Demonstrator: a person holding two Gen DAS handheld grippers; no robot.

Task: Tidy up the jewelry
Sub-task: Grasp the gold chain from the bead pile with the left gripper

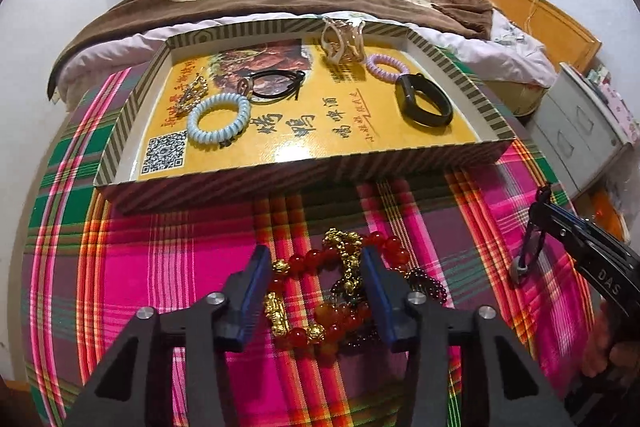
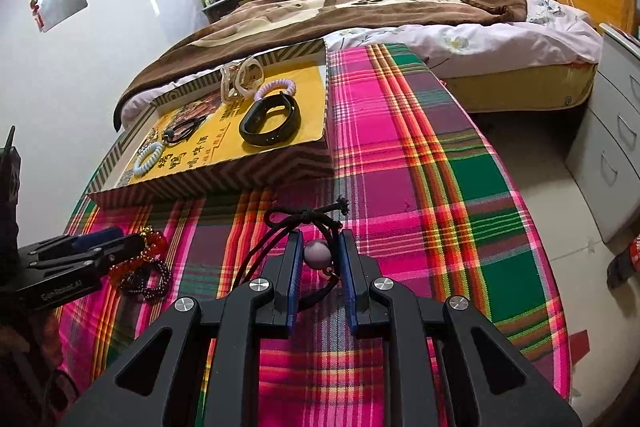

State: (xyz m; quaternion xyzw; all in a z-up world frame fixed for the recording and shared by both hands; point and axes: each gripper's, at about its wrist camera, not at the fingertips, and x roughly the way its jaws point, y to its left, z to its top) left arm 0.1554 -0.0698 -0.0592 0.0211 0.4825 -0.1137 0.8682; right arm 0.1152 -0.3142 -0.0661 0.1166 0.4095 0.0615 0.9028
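A striped cardboard box point(image 1: 304, 171) with a yellow printed floor stands on the plaid cloth. In it lie a light blue coil hair tie point(image 1: 218, 115), a black cord bracelet point(image 1: 276, 85), a black smart band point(image 1: 424, 101), a lilac coil tie point(image 1: 386, 65) and pale bangles point(image 1: 344, 41). My left gripper point(image 1: 316, 267) is open, its fingers either side of a heap of red and gold bead bracelets point(image 1: 320, 307). My right gripper point(image 2: 319, 247) is shut on a black cord necklace with a purple bead point(image 2: 317, 253), seen also in the left wrist view point(image 1: 532, 247).
The table is covered by a pink, green and orange plaid cloth point(image 2: 420, 167). A bed with a brown blanket point(image 2: 360, 7) stands behind it. White drawers point(image 2: 616, 131) are at the right. A dark bead bracelet point(image 2: 148, 281) lies by the red beads.
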